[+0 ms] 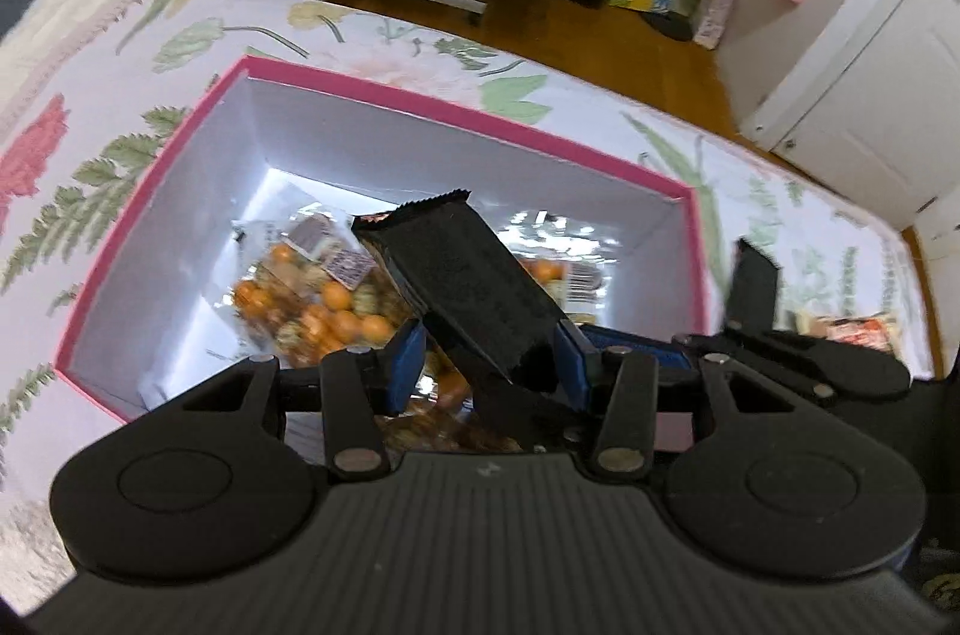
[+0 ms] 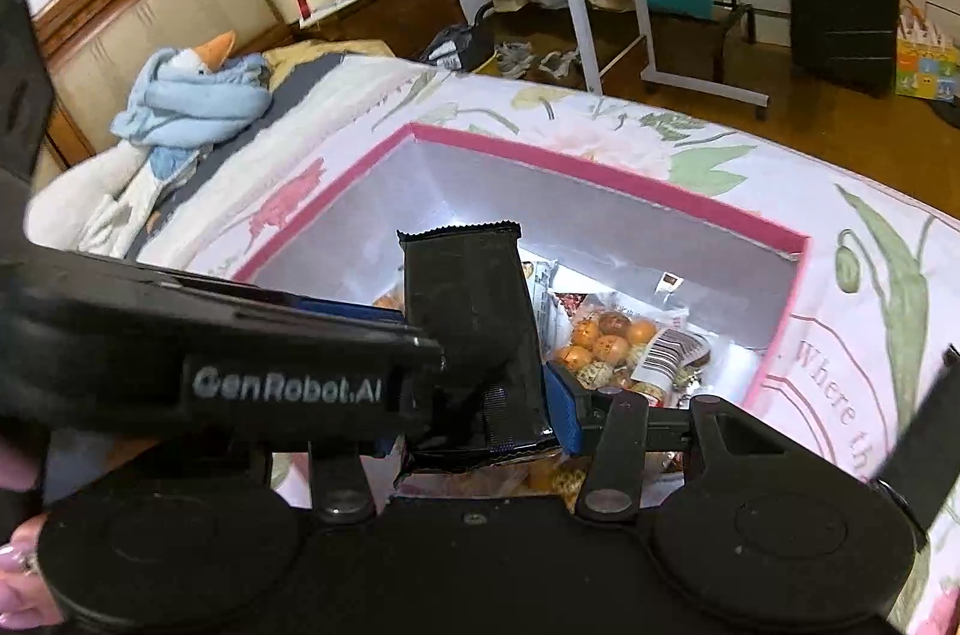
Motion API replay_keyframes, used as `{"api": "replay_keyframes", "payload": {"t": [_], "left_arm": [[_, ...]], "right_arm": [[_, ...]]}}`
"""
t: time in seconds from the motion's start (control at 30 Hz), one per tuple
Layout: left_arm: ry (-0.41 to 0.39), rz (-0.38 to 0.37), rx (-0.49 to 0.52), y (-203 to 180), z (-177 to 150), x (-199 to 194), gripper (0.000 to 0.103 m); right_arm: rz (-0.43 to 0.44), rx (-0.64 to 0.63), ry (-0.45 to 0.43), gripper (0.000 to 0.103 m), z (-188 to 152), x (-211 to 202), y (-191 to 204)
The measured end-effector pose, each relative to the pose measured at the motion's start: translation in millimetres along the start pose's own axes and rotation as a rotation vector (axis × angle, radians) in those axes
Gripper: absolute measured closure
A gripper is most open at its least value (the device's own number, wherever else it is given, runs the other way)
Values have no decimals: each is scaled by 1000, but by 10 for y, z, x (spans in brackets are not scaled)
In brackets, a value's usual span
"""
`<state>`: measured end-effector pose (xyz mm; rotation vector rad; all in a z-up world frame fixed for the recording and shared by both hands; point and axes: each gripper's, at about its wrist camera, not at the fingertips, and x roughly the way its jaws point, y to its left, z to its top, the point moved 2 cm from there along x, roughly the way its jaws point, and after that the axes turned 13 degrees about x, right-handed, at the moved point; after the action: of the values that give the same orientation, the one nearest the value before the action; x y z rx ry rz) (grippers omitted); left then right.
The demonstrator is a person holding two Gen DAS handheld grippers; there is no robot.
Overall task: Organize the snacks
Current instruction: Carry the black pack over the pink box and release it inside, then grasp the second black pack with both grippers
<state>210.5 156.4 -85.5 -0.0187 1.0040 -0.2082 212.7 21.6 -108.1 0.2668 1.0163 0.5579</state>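
Hovering over the pink-rimmed box [image 1: 384, 92], both hand-held grippers each carry a black snack packet above its open top. The left gripper [image 1: 489, 365] has its blue pads closed against the lower part of one black packet [image 1: 456, 275], which leans up and to the left with its crimped end over the box interior. The right gripper [image 2: 486, 413] likewise clamps a second black packet [image 2: 468, 299], held nearly upright with its serrated edge uppermost. No gap shows between pads and wrapper on either side, so both grips appear firm.

The box sits on a floral bedspread [image 1: 102, 107]. Inside it lie clear bags of orange and speckled round snacks [image 1: 312, 299], along with labelled wrappers and a silvery packet toward the far right wall. In the right wrist view the same contents [image 2: 606, 341] cover the near part of the floor, while the far corner looks bare and white.

Assessment: part of the sorting is complete, since several snacks are already in the box. The two black packets are not yet deposited. At least one more red-and-white packet [image 1: 858, 329] lies on the bedspread to the right of the box, so further collection seems to remain. How many other items are outstanding cannot be told from these views.
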Motion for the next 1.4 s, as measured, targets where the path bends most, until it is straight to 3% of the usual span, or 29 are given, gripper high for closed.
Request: {"api": "replay_keyframes", "payload": {"t": [0.13, 0.27, 0.4, 0.5, 0.73, 0.9, 1.03, 1.17, 1.4], "left_arm": [[16, 22, 12, -8, -31, 66, 50], [10, 48, 20, 32, -47, 18, 49], [-12, 11, 20, 61, -25, -127, 49], [-15, -38, 35, -17, 22, -201, 49], [7, -155, 148, -535, 167, -232, 50], [-8, -205, 321, -1159, 292, -179, 50], [3, -230, 376, -1609, 320, 99, 51], [47, -238, 382, -1926, 454, 540, 51], [220, -212, 347, -2166, 691, 1414, 49]], "right_arm": [[-12, 7, -9, 38, -43, -17, -44], [22, 44, -45, 30, -79, -345, -167], [28, 59, -101, 29, -154, -789, -375], [-22, 73, -147, 29, -183, -1059, -580], [-145, 157, -247, 29, -278, -1391, -1170], [-195, 149, -300, 29, -481, -1300, -1434], [-256, 151, -337, 29, -694, -1046, -1647], [-243, 172, -347, 29, -690, -842, -1811], [-275, 239, -343, 29, -553, -506, -2037]]}}
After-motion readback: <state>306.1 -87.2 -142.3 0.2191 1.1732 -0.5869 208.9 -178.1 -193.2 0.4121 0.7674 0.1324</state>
